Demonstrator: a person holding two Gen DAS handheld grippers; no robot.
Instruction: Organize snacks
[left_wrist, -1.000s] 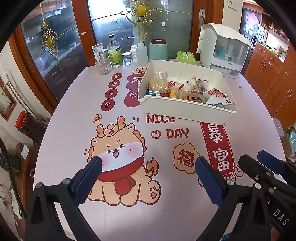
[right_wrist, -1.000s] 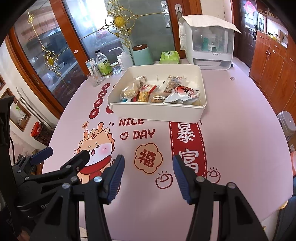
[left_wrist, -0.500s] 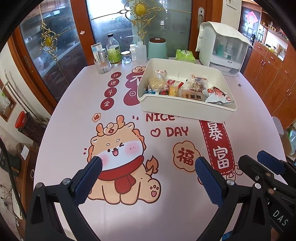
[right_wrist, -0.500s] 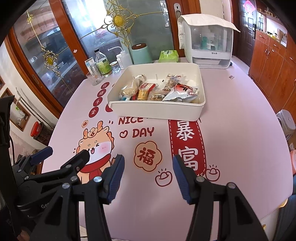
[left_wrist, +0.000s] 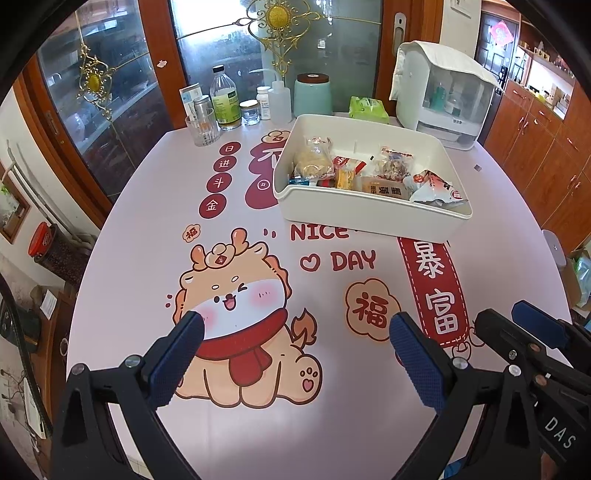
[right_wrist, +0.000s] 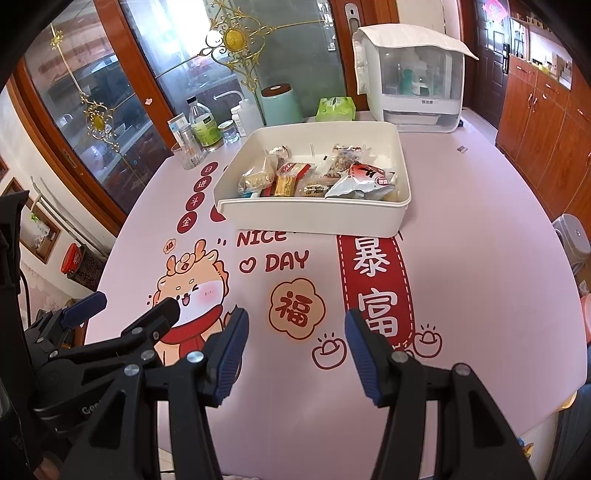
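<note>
both jaws stand apart and empty at frame bottom, left gripper (left_wrist: 295, 336) and right gripper (right_wrist: 295, 328); snacks (right_wrist: 314, 179) in the bin (right_wrist: 314, 218) at upper centre look light, crinkly, slippery, best pinched at a sealed edge.

1. A home dining room: the round surface (left_wrist: 129, 229) wears a printed cover with a cartoon dragon (left_wrist: 236, 295) and "NICE DAY".
2. Wood-framed glass doors (left_wrist: 110, 92) with gold ornaments (left_wrist: 279, 16) stand behind it.
3. Wooden cabinets (right_wrist: 546, 122) line the right wall.
4. Household items sit at the far edge: a glass (left_wrist: 202, 127), bottles (left_wrist: 225, 99), a tissue pack (left_wrist: 368, 109) and a white countertop appliance (left_wrist: 443, 94).
</note>
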